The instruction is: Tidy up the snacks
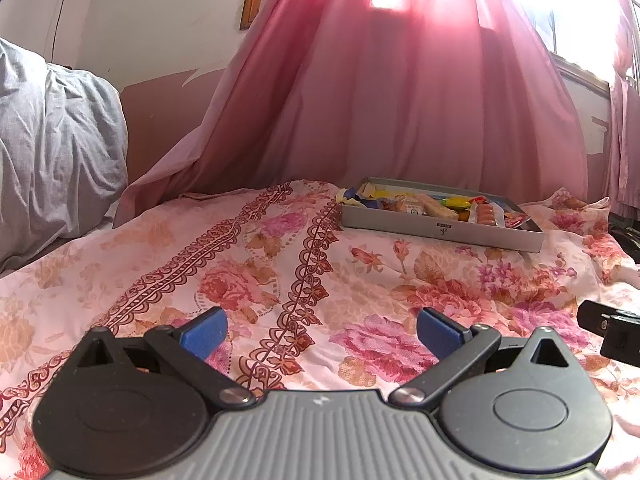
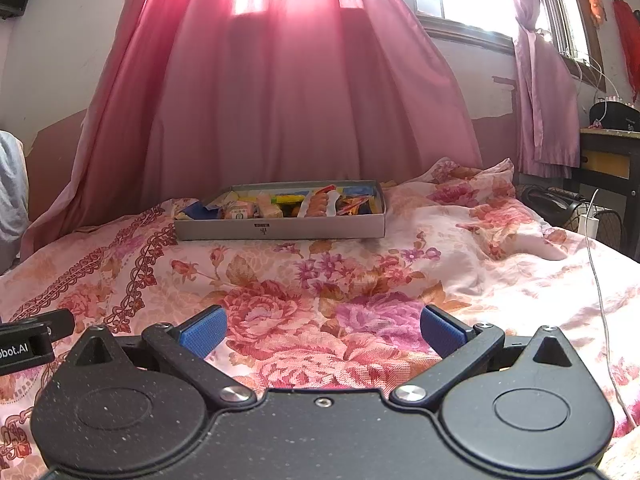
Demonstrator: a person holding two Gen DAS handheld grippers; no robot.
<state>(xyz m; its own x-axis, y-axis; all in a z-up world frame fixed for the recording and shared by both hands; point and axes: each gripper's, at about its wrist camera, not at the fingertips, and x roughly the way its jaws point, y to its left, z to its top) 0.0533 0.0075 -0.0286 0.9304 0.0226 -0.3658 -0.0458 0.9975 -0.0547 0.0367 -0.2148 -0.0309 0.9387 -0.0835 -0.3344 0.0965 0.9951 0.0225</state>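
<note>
A shallow grey box (image 1: pixel 432 228) (image 2: pixel 320 228) lies on a floral bedspread, far ahead of both grippers. Inside it are several wrapped snacks: a pack of sausages (image 1: pixel 485 213) (image 2: pixel 316 204), a yellow-green packet (image 1: pixel 460 201) (image 2: pixel 288 199), biscuit packs (image 2: pixel 267 209) and blue wrappers (image 1: pixel 366 199) (image 2: pixel 200 210). My left gripper (image 1: pixel 322 334) sits low over the bedspread, open, with nothing between its blue pads (image 1: pixel 202 336). My right gripper (image 2: pixel 323 334) is likewise open and empty, its blue pads (image 2: pixel 442 332) wide apart. Each gripper's body shows at the other view's edge.
A pink curtain (image 1: pixel 380 100) hangs right behind the box. A grey pillow (image 1: pixel 52 152) rests at the left. To the right stand a dark side table (image 2: pixel 612 156) and a black fan (image 2: pixel 560 204); a white cable (image 2: pixel 600 300) trails across the bedspread (image 2: pixel 400 272).
</note>
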